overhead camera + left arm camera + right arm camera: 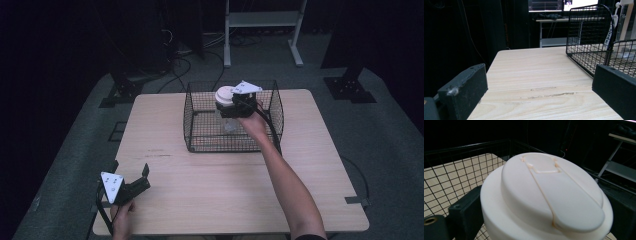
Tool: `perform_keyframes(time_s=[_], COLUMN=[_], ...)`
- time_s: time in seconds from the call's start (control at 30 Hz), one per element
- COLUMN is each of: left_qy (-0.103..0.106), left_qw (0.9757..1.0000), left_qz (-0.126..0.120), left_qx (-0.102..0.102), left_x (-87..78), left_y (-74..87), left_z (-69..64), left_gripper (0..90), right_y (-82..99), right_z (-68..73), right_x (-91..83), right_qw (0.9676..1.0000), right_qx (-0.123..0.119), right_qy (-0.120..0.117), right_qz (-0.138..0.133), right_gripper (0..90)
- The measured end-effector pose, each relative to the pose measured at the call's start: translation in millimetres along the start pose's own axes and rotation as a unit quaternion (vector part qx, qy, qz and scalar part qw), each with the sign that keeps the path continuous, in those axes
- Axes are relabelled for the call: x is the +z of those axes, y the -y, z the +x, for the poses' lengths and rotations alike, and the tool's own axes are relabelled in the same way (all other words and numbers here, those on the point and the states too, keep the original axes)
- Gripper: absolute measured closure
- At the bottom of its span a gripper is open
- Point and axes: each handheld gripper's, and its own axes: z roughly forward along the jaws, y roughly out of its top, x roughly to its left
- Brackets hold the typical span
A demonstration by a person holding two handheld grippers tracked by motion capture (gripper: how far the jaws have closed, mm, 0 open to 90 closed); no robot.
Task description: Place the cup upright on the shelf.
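left gripper (131, 178) released over table (210, 190); right gripper (235, 107) grasping white-lidded jar (225, 96) in wire basket (200, 135).

Two hand-held grippers, one extended and one at rest.
The right gripper (231, 106) is held far forward on an outstretched forearm, its jaws closed on a load; the left gripper (131, 175) sits low near the person's side, its jaws spread wide apart.
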Motion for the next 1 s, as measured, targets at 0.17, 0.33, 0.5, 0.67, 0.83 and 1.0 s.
perform_keyframes(time_s=[0.17,0.33,0.5,0.67,0.83,1.0], left_qy=[0.000,0.000,0.000,0.000,0.000,0.000], left_qw=[1.0000,1.0000,1.0000,1.0000,1.0000,1.0000], left_qz=[-0.001,-0.001,-0.001,0.000,-0.001,-0.001], left_qx=[0.000,0.000,0.000,0.000,0.000,0.001], left_x=[0.0,0.0,0.0,0.0,0.0,0.1], left_y=[0.0,0.0,0.0,0.0,0.0,0.0], left_z=[-0.2,-0.2,-0.4,-0.3,-0.4,-0.6], left_gripper=[0.0,0.0,0.0,0.0,0.0,0.0], right_y=[7.2,12.5,13.5,12.2,12.4,12.9], right_z=[-1.2,-4.6,-5.8,-3.8,-3.8,-5.9], right_x=[3.1,1.9,-0.7,-1.4,-2.4,-3.3], right_qw=[0.9999,1.0000,1.0000,0.9999,0.9999,0.9998], right_qx=[-0.006,0.004,0.003,-0.003,-0.002,0.004], right_qy=[0.000,0.000,-0.002,-0.001,0.000,0.004], right_qz=[0.013,0.007,0.009,0.013,0.015,0.018], right_gripper=[4.1,4.1,4.0,4.0,3.9,3.8])
